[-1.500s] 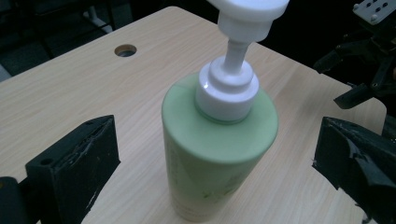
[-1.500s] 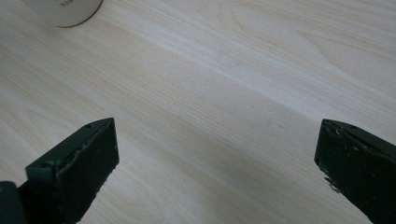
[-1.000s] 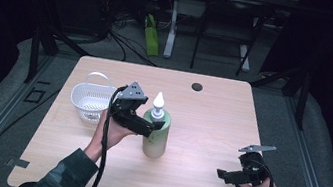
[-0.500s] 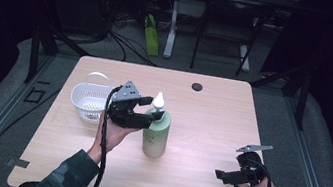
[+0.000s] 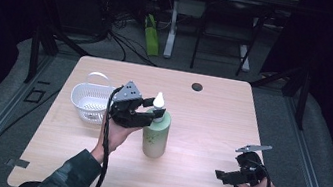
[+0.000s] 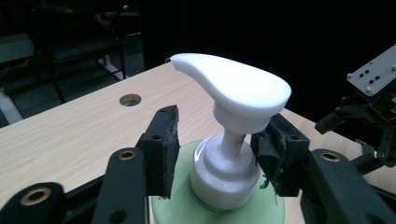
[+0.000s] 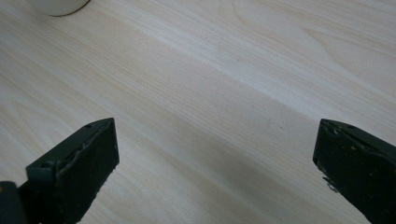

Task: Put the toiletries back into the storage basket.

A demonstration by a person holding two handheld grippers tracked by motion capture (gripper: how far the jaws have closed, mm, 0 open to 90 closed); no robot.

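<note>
Midway along the table (image 5: 212,111), the left gripper (image 5: 151,114) straddles the pump bottle's (image 5: 155,137) neck, jaws spread; near the right edge, the right gripper (image 5: 230,176) gapes.

A light wooden table (image 5: 213,106) with rounded corners fills the middle of the high view. A dark round hole (image 5: 197,87) sits near its far edge, upper centre of the frame. A white plastic basket (image 5: 89,101) with a handle rests at the left edge. A pale green pump bottle (image 5: 155,135) stands upright near the centre.
</note>
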